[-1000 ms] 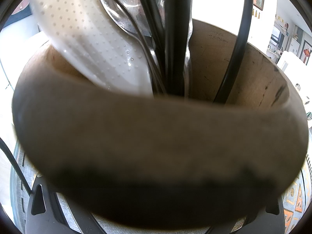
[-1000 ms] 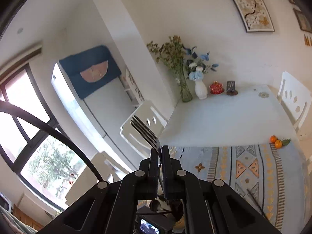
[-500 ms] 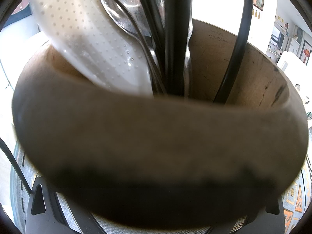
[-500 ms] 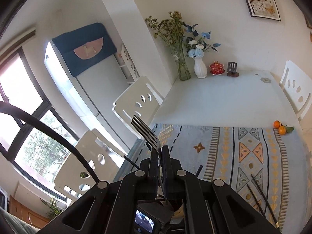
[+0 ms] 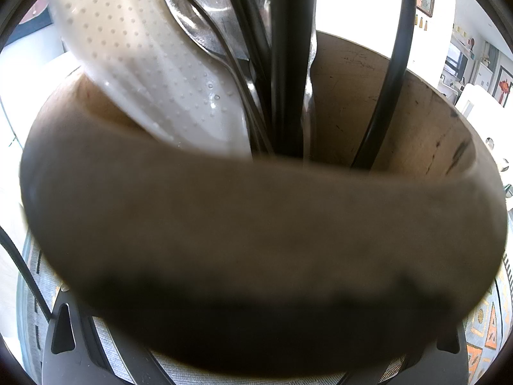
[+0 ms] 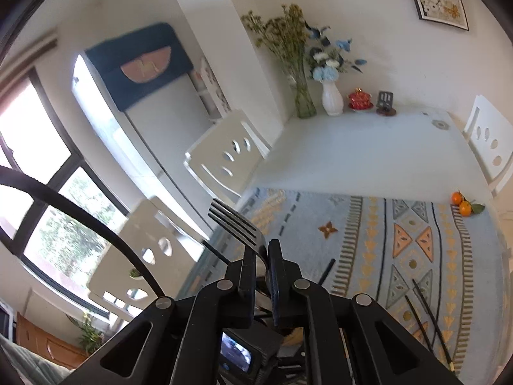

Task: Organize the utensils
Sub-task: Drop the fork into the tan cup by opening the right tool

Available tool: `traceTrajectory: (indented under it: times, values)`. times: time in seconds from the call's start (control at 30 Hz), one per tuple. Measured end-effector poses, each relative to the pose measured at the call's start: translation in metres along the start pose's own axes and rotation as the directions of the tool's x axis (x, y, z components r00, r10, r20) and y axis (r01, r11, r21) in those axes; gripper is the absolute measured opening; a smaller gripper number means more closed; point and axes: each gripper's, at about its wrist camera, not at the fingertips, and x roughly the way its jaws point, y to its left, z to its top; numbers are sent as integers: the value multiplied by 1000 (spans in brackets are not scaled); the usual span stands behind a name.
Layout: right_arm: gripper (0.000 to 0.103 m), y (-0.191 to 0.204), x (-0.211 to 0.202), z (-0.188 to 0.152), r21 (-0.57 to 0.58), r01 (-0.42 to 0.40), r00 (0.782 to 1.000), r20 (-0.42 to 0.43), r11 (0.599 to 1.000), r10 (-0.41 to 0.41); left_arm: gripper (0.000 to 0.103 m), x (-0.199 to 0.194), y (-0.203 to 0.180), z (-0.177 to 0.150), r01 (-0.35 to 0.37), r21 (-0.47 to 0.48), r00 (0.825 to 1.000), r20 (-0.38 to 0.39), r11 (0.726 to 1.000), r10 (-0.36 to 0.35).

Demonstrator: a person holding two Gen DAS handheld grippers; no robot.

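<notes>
A wooden utensil holder (image 5: pixel 256 240) fills the left wrist view, with my left gripper (image 5: pixel 256 337) closed around its base; the fingertips are hidden under it. In it stand a white dotted paddle (image 5: pixel 144 64), a metal spoon (image 5: pixel 198 32) and black handles (image 5: pixel 288 64). In the right wrist view a metal fork (image 6: pixel 234 221) stands tines up between the jaws of my right gripper (image 6: pixel 263 256). Those jaws have just been opening: a narrow gap shows, and the fork leans on the left finger (image 6: pixel 248 266). The other gripper's body (image 6: pixel 237 356) sits just below.
A patterned mat (image 6: pixel 368 224) covers the near half of the white table (image 6: pixel 368 147). Black chopsticks (image 6: pixel 429 317) lie on the mat at the right and another (image 6: pixel 327 269) near the gripper. Two oranges (image 6: pixel 461 203), flower vases (image 6: pixel 332 99) and white chairs (image 6: pixel 224 157) ring the table.
The right gripper dipped toward the table. Its jaws parted slightly, and the fork tipped left and sank lower between them. The left gripper and the holder kept still.
</notes>
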Motion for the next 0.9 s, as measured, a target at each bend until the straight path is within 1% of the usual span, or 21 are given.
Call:
traceTrajectory:
  times: [0.13,0.27,0.4,0.5,0.57,0.6,0.63,0.67,0.7,0.73,0.8,0.83,0.9]
  values:
    - [7,8,-4,4,-16,-27,999,25,1000,27,101,0,0,0,0,0,1000,0,1000,0]
    - [7,12,6,-1,-23,-11,1000,24,1000,11,101,0,0,0,0,0,1000,0,1000,0]
    - [7,0,32,-15,17,6,999,-46,1000,-5,101,0,0,0,0,0,1000,0,1000,0]
    - [9,-11,44,-22,64,14,991,-132,998,-5,101,0,0,0,0,0,1000,0,1000,0]
    - [13,-14,43,-22,71,9,989,-148,997,2,101,0,0,0,0,0,1000,0,1000,0]
    - [19,-15,41,-22,68,6,990,-144,998,4,101,0,-1,0,0,0,1000,0,1000,0]
    - [34,-15,39,-21,64,-1,991,-137,998,10,101,0,-1,0,0,0,1000,0,1000,0]
    - [44,-15,35,-20,60,-16,992,-126,998,24,101,0,-1,0,0,0,1000,0,1000,0]
    - [50,-14,32,-19,54,-21,993,-111,998,27,100,0,-1,0,0,0,1000,0,1000,0]
    - [50,-11,27,-19,34,-24,996,-84,999,27,100,0,-1,0,-2,2,1000,-1,1000,2]
    - [50,-7,23,-17,12,-13,997,-81,1000,14,100,-1,-1,1,-1,1,1000,-2,1000,1]
    - [50,-6,21,-16,13,-7,997,-78,1000,8,100,-1,-2,1,-1,1,1000,-2,1000,1]
    - [50,-6,14,-12,22,-22,998,-62,1000,24,100,-1,-2,0,-1,1,1000,-2,1000,1]
